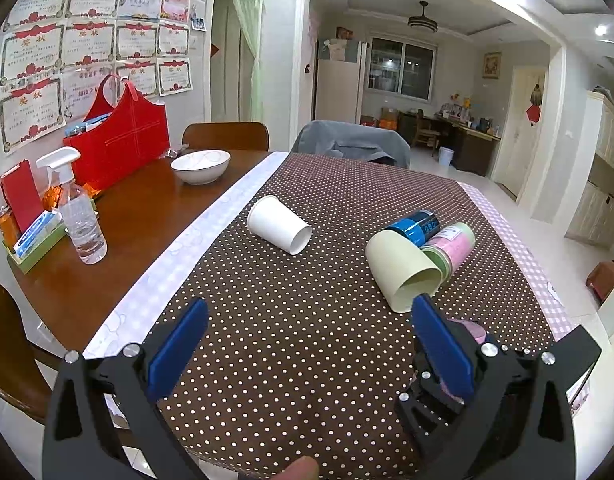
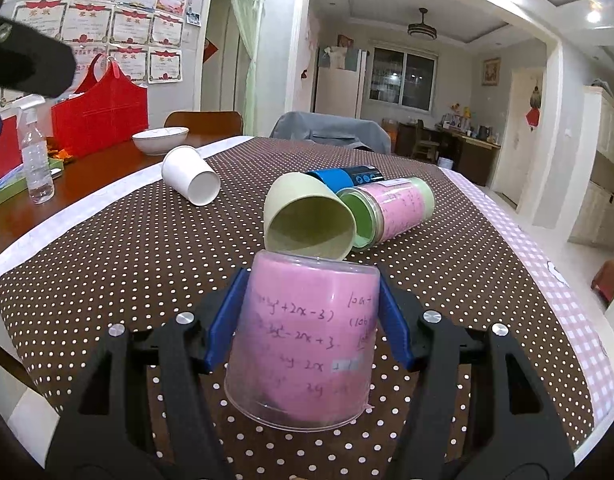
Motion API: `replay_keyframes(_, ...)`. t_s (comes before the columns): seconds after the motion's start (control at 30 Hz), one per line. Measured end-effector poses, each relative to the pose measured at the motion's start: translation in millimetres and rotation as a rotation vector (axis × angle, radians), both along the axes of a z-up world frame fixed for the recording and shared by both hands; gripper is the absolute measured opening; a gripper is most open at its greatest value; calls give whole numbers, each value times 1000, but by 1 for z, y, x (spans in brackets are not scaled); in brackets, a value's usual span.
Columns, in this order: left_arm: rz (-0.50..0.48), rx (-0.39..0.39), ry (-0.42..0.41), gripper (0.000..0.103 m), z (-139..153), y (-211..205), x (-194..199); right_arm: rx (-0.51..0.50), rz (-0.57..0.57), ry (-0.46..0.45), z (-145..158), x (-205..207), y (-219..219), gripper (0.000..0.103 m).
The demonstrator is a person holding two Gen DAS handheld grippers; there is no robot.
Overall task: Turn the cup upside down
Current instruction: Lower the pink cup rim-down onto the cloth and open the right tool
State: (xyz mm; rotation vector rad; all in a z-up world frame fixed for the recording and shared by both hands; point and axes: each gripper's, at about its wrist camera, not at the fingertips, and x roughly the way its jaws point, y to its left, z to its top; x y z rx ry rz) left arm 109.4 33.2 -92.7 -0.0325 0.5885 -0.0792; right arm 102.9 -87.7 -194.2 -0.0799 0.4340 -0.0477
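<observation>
My right gripper [image 2: 311,320] is shut on a pink cup [image 2: 307,344] with handwriting on it, which stands upside down, rim on the dotted tablecloth [image 2: 127,264]. My left gripper [image 1: 307,344] is open and empty above the cloth [image 1: 291,320]. A pale green cup [image 1: 403,266] lies on its side just beyond the left gripper's right finger; it also shows in the right wrist view [image 2: 307,216]. A white paper cup [image 1: 279,224] [image 2: 191,180], a pink-labelled cup [image 1: 453,246] [image 2: 391,212] and a blue cup [image 1: 415,226] [image 2: 347,176] also lie on their sides.
On the bare wood at the left stand a spray bottle [image 1: 77,208], a white bowl [image 1: 201,166], a red bag [image 1: 119,144] and a green tray [image 1: 35,244]. Chairs [image 1: 225,136] stand at the far edge. The table's right edge [image 1: 547,300] drops to the floor.
</observation>
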Motion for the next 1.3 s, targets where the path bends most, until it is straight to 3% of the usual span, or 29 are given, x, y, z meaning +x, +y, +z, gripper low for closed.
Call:
replay_keyframes(0.13,-2,1,-1,99,0,-2,-1,0,12,15,-6,-4,1,65)
replay_keyframes(0.33,-1,1,-1,99,0,-2,-1,28,35,3,-8,-17,-5,89)
replay_keyframes(0.43,-3,2,-3,99,1,-2,-2,64,51,-6,2,-22,-10,97)
replay_keyframes(0.97,-22,-5,-43,99,18,-11,-15,232,140,61,62,-29,-36,97)
replay_keyframes(1.3,-46,25,-99,99,39,-19,-31,308,43,102,98,-28,-77,97)
